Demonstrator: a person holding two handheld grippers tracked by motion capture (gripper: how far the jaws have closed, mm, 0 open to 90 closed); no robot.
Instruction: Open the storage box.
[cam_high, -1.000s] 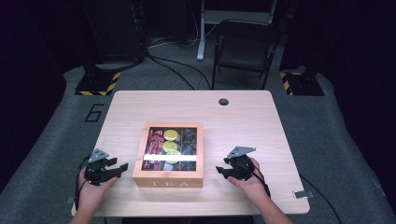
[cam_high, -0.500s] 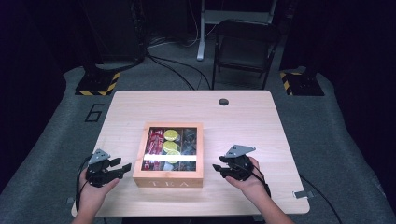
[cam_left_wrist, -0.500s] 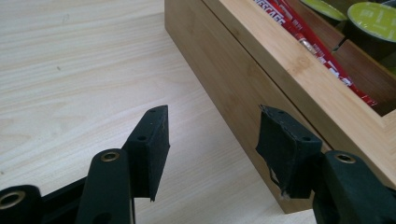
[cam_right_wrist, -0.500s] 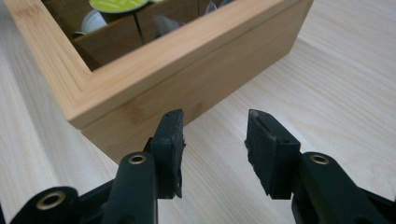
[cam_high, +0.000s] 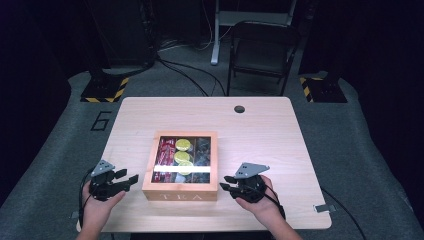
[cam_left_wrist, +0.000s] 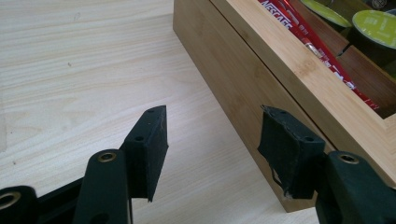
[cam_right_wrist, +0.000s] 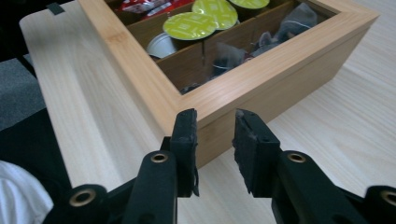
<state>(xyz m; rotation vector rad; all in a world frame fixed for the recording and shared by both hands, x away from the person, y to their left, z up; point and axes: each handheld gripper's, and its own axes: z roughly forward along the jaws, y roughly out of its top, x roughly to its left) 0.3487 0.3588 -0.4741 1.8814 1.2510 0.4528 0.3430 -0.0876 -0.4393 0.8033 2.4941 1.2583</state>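
Right tool (cam_right_wrist: 214, 133) — jaws narrowly parted, just been closing, nothing gripped — sits at the box (cam_high: 180, 192) near corner. Left tool (cam_left_wrist: 212, 140) stands open, empty, beside the box's left wall. Box rests mid-bench (cam_high: 260, 130).

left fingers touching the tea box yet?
No. In the left gripper view the fingers stand open beside the box, nothing between them.

The tea box (cam_high: 180, 165) sits on the table (cam_high: 260, 125) before me. My left gripper (cam_high: 131, 178) lies to its left, my right gripper (cam_high: 226, 182) to its right.
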